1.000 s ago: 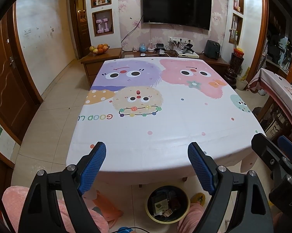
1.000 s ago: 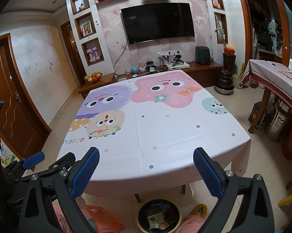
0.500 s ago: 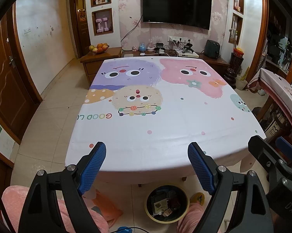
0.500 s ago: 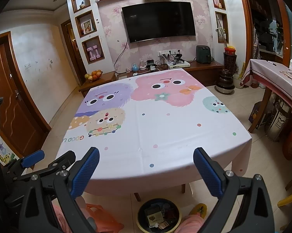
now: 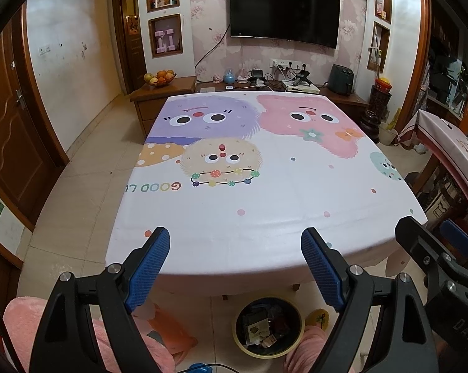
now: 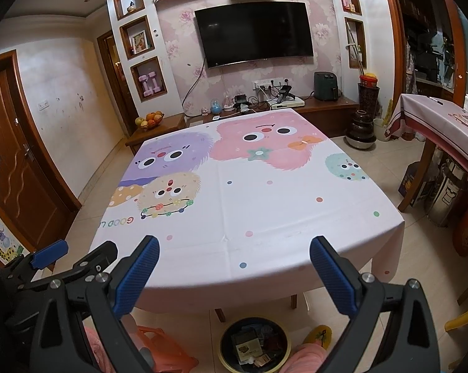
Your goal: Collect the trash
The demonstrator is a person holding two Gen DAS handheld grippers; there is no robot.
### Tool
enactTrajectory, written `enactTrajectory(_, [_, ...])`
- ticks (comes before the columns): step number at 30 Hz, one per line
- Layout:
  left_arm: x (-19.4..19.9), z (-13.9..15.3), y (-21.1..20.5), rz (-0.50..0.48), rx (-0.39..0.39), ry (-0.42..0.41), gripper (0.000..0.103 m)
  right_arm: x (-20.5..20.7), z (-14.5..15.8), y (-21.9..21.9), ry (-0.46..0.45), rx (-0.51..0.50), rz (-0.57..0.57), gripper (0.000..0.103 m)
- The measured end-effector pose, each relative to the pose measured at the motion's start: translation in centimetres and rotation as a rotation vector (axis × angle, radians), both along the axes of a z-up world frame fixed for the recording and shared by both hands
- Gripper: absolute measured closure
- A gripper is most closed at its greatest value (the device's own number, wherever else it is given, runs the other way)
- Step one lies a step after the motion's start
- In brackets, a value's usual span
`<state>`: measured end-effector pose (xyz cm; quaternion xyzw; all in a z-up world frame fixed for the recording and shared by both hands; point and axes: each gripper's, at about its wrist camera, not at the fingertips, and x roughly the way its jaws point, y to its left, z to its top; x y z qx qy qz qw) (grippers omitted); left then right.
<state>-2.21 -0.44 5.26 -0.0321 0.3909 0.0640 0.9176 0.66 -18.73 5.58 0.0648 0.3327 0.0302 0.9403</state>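
A round bin [image 5: 268,326] with a yellow rim sits on the floor under the table's near edge; it holds wrappers and small boxes, and it also shows in the right wrist view as the bin [image 6: 254,345]. My left gripper [image 5: 235,250] hangs open above the near edge of the table [image 5: 265,217], nothing between its blue pads. My right gripper [image 6: 234,258] is open too, equally bare, over the same edge. No trash shows on the cartoon tablecloth [image 6: 249,205]. The right gripper's body appears at the right edge of the left wrist view.
A pink-clad person's knees [image 5: 305,348] flank the bin, with an orange stool [image 5: 168,332] to its left. A TV [image 6: 254,34] and low cabinet stand behind the table. A second covered table [image 6: 445,130] and metal pots [image 6: 445,195] stand on the right; wooden doors on the left.
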Motion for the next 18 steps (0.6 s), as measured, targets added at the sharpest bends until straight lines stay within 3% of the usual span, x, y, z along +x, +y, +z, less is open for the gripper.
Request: enactTrajectory(18, [-0.1,-0.3,-0.4,0.008,-0.004,0.018,0.018,0.6,-1.6,-0.7,0.024,0.004,-0.002,0.005])
